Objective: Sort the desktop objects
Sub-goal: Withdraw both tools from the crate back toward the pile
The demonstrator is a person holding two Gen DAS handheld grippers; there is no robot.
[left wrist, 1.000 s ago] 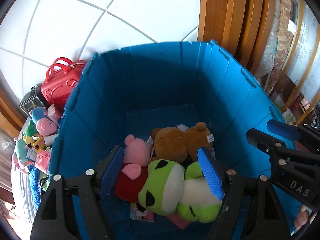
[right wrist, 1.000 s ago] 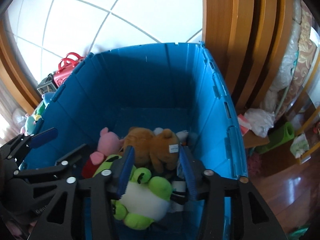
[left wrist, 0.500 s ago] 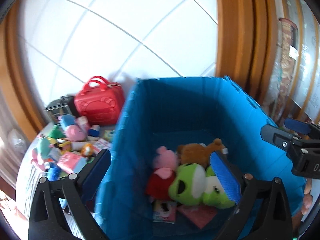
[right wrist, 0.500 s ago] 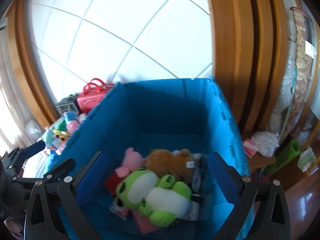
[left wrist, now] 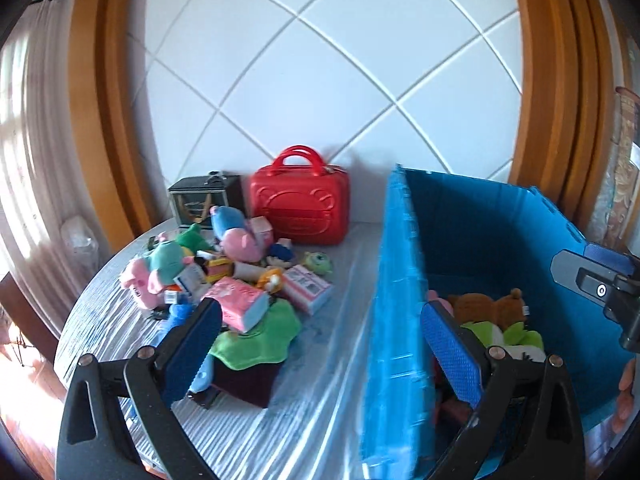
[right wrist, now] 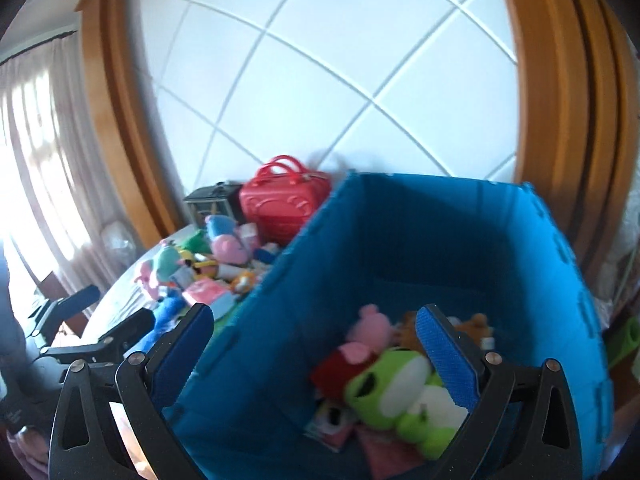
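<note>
A tall blue bin (left wrist: pixel 480 220) (right wrist: pixel 440 240) stands on the table's right side. Inside it lie a green frog plush (right wrist: pixel 400 392) (left wrist: pixel 504 334), a brown bear (left wrist: pixel 488 306) and a pink pig (right wrist: pixel 368 332). My left gripper (left wrist: pixel 320 356) is open and empty, hanging over the bin's left wall and the table. My right gripper (right wrist: pixel 314 356) is open and empty above the bin's near left corner. A pile of small plush toys and boxes (left wrist: pixel 224 264) (right wrist: pixel 208 264) lies on the table to the bin's left.
A red hard case (left wrist: pixel 300 208) and a black box (left wrist: pixel 204 200) stand at the back against the white wall. A green cloth on a dark box (left wrist: pixel 256 336) sits near my left fingers. Clear plastic covers the table (left wrist: pixel 312 400). Wooden frames flank the scene.
Both grippers opened wide and let go of the green frog plush, which now lies in the bin. Both drew back, rose and swung left, bringing the table's toy pile into view.
</note>
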